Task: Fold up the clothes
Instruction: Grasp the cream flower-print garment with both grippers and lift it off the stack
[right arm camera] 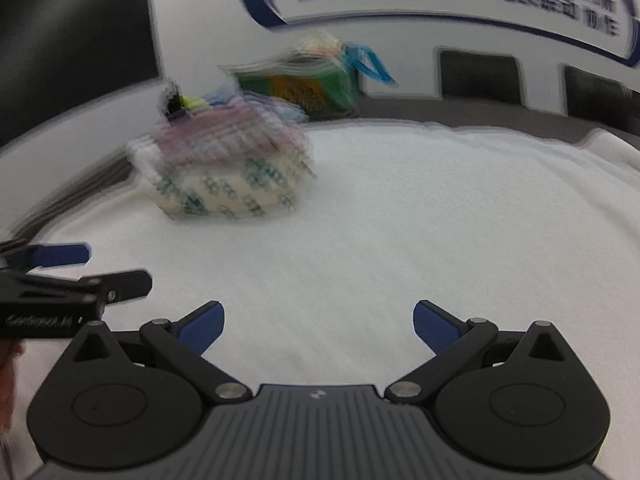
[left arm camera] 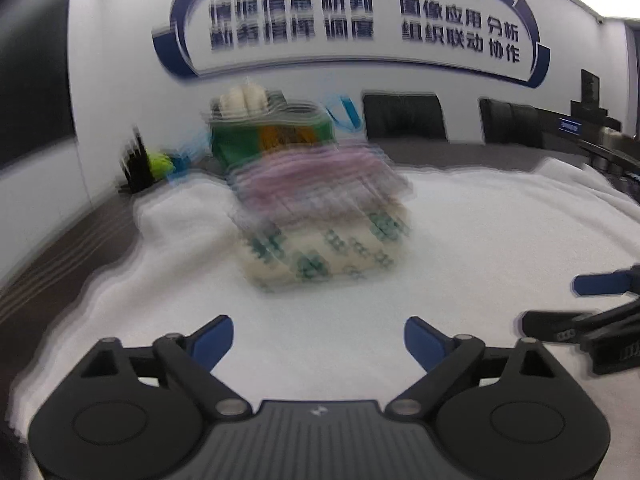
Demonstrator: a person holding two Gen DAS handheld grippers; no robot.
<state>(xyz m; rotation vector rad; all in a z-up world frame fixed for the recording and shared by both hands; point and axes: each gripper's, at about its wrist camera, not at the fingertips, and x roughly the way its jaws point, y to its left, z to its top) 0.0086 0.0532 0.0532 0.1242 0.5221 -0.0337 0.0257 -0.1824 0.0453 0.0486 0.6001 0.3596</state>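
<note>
A stack of folded clothes (left arm camera: 320, 216) sits on the white cloth (left arm camera: 480, 240) covering the table: a pinkish-purple garment on top of a cream one with green print. Both views are motion-blurred. The stack also shows in the right wrist view (right arm camera: 232, 176) at the left. My left gripper (left arm camera: 319, 340) is open and empty, well short of the stack. My right gripper (right arm camera: 319, 326) is open and empty over bare white cloth (right arm camera: 400, 220). Each gripper shows in the other's view: the right gripper (left arm camera: 580, 308) at the right edge, the left gripper (right arm camera: 80, 272) at the left edge.
A green bag (left arm camera: 276, 132) holding more clothes, with blue handles, stands behind the stack; it also shows in the right wrist view (right arm camera: 304, 88). A black holder with a yellow-green item (left arm camera: 144, 164) is at the back left. Black chairs (left arm camera: 404, 116) line the far wall. Dark table edge (left arm camera: 60, 256) lies left.
</note>
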